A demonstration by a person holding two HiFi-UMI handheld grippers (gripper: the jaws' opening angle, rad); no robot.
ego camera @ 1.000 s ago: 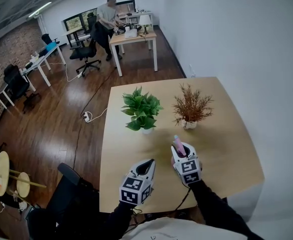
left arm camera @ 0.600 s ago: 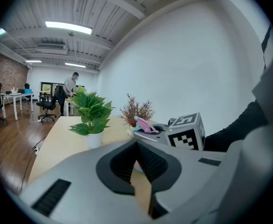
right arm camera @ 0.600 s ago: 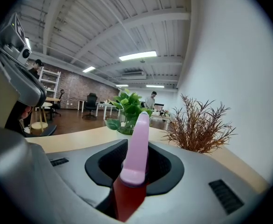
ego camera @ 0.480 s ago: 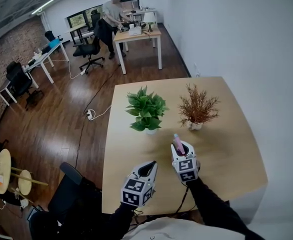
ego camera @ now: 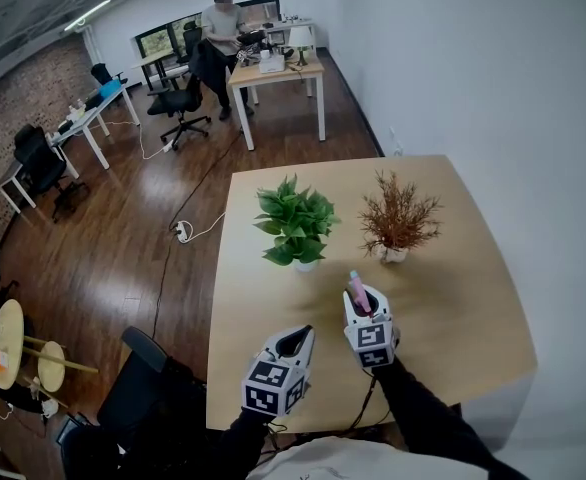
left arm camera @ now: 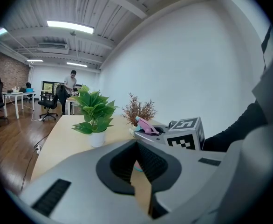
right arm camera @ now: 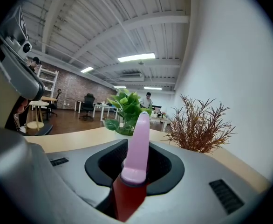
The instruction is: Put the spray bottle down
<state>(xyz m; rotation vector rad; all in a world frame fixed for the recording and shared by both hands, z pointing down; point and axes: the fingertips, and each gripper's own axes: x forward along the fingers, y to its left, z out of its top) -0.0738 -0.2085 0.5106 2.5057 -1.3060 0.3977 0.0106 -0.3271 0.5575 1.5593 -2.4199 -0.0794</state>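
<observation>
Holding a spray bottle (right arm camera: pixel 137 143), tapered pink head on red body, right gripper (ego camera: pixel 361 299) jaws clench it over the pale wooden surface (ego camera: pixel 453 298), 6 o'clock from the twiggy brown plant (ego camera: pixel 398 218). Left gripper (ego camera: pixel 295 341): jaws together, empty.

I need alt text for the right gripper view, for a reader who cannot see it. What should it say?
The right hand-held gripper grips a spray bottle with a pink nozzle and dark red body between its jaws. Behind it, on a light wooden table, stand a green leafy plant and a brown twiggy plant beside a white wall.
</observation>
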